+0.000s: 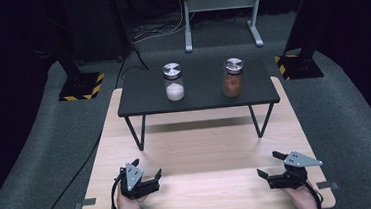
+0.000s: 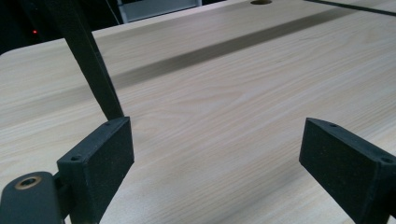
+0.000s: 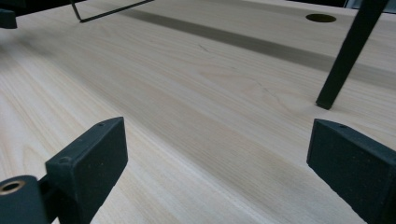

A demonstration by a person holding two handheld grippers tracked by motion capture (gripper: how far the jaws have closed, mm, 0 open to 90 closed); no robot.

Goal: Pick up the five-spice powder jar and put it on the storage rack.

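1. hands of a person enter from the bottom edge of the high view, each holding a black two-jaw claw low over a pale wooden worktop (image 1: 202, 153).
2. left claw (image 1: 146, 174), topped by a grey three-cornered plate, sits near the worktop's front left corner, its jaws spread apart and gripping nothing.
3. right claw (image 1: 272, 163), also under a grey plate, sits near the front right corner, its jaws likewise spread and empty; the two claws are well apart.
4. left gripper view: the left claw (image 2: 215, 154) shows two black padded jaws standing wide, with bare wood grain between them and one slanting black metal leg (image 2: 88, 60) just beyond the left jaw.
5. right gripper view: the right claw (image 3: 217, 158) shows the same wide gap over bare wood, with a black leg (image 3: 348, 53) planted on the worktop beyond the right jaw and a round hole (image 3: 320, 18) in the wood farther off.
6. small black raised shelf on thin metal legs (image 1: 197, 91) stands across the far half of the worktop.
7. clear glass jar of white powder with a silver lid (image 1: 173, 82) stands upright on the shelf, left of centre.
8. clear glass jar of brown powder with a silver lid (image 1: 232, 77) stands upright on the shelf to the right, well apart from the first jar.
9. grey carpet (image 1: 37, 161) surrounds the worktop, with yellow-and-black striped stand bases (image 1: 82, 86) at the far corners.
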